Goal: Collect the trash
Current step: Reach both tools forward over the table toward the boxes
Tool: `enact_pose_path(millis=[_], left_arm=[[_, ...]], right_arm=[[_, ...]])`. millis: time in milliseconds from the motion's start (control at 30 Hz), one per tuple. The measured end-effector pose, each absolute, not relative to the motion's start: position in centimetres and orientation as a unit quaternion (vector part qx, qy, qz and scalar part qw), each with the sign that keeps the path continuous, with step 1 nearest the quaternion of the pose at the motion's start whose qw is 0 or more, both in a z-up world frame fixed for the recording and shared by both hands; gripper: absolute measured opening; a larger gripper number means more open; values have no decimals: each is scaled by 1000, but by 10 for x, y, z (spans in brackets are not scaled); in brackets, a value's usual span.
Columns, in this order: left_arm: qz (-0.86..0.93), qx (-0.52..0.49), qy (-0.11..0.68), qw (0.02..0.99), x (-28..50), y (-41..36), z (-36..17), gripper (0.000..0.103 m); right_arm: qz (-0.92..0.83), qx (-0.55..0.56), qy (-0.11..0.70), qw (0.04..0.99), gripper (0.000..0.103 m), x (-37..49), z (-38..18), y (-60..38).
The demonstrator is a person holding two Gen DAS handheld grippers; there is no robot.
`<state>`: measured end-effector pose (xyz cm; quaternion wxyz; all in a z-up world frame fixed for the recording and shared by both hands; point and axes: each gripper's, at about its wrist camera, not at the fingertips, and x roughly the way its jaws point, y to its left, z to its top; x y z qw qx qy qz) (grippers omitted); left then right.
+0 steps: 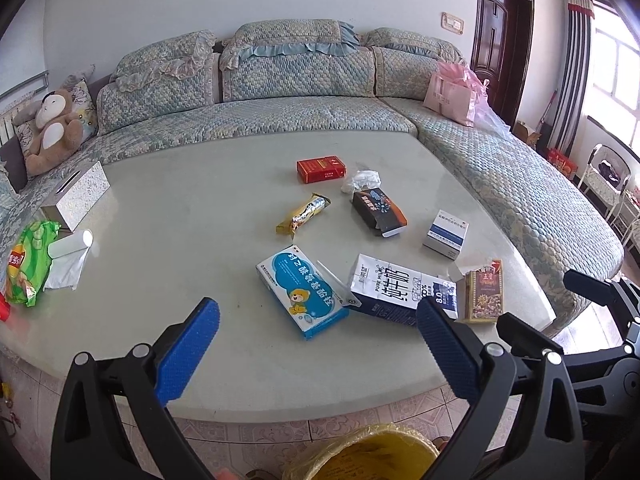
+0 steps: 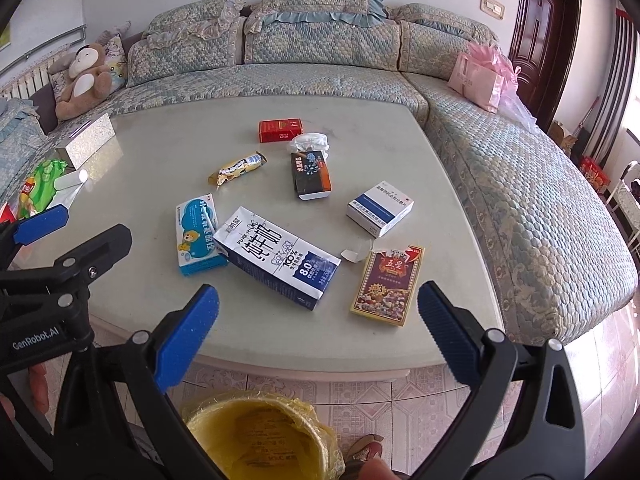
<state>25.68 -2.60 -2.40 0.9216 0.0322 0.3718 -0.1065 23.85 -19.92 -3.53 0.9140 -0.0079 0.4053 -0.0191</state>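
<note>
Trash lies scattered on the pale table (image 1: 180, 208) (image 2: 160, 152): a milk carton (image 1: 394, 290) (image 2: 276, 256), a blue bear box (image 1: 302, 292) (image 2: 196, 234), a red-gold box (image 1: 484, 296) (image 2: 388, 284), a white-blue box (image 1: 446, 234) (image 2: 380, 208), a dark box (image 1: 378, 212) (image 2: 310, 174), a snack wrapper (image 1: 304, 214) (image 2: 238, 168), a red cigarette pack (image 1: 321, 169) (image 2: 279, 129) and a crumpled tissue (image 1: 362, 180) (image 2: 310, 142). My left gripper (image 1: 318, 328) and right gripper (image 2: 318, 308) hover open above the near table edge, holding nothing. A yellow-lined bin (image 1: 360, 458) (image 2: 260, 436) stands below.
A tissue box (image 1: 76, 196), a green chip bag (image 1: 26, 264) and a bag roll (image 1: 70, 246) sit at the table's left. A quilted sofa (image 1: 520, 184) wraps the far and right sides, with a teddy bear (image 1: 52, 128) and pink bag (image 1: 454, 96). A person's shoe (image 2: 366, 452) is beside the bin.
</note>
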Motion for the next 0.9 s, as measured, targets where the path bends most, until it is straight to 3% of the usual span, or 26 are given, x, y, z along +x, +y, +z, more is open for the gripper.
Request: enact_pose_path(millis=[567, 900], left_arm=[[-165, 121, 394, 896, 442, -49, -41, 97], [-226, 153, 495, 825, 529, -79, -98, 97]], right_arm=[[-56, 35, 446, 893, 97, 357, -68, -259], [-106, 84, 534, 835, 97, 431, -110, -286]])
